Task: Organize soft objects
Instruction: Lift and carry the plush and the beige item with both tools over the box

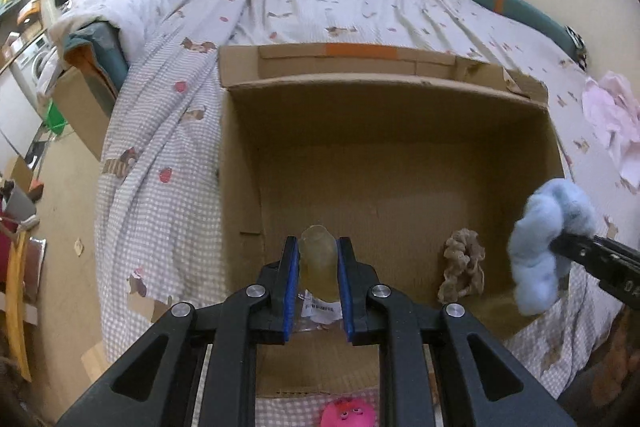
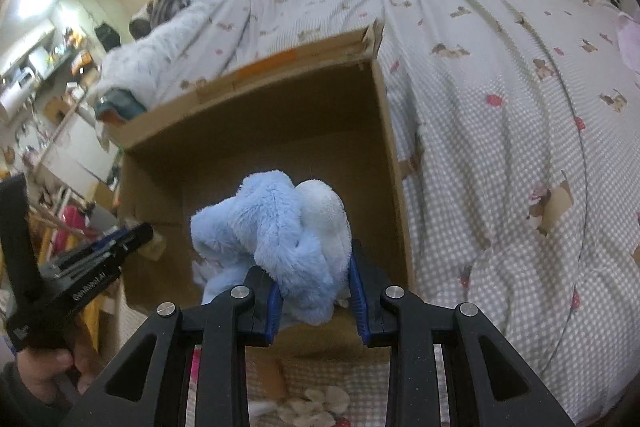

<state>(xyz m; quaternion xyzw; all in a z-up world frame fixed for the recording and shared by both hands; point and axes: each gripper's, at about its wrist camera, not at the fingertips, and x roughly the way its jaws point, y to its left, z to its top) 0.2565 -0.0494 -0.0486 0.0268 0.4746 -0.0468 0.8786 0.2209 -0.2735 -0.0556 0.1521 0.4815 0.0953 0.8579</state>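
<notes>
An open cardboard box [image 1: 384, 83] [image 2: 384, 131] stands on the bed. In the left wrist view my left gripper [image 1: 319, 259] is shut on a translucent yellowish soft toy [image 1: 318, 263] over the box's near edge. A beige scrunchie [image 1: 462, 267] lies inside the box at the near right. My right gripper [image 2: 314, 279] is shut on a fluffy light-blue plush [image 2: 276, 227], held above the box's near side. The same plush [image 1: 548, 243] and right gripper [image 1: 560, 247] show at the right edge of the left wrist view. The left gripper [image 2: 140, 231] appears at the left of the right wrist view, with a hand [image 2: 44, 375] under it.
A pink plush [image 1: 348, 415] lies on the checked bedsheet [image 1: 160, 227] in front of the box. White petal-like soft items [image 2: 316, 403] lie on the sheet below my right gripper. A pink cloth [image 1: 612, 115] sits on the bed at right. Floor clutter is left of the bed.
</notes>
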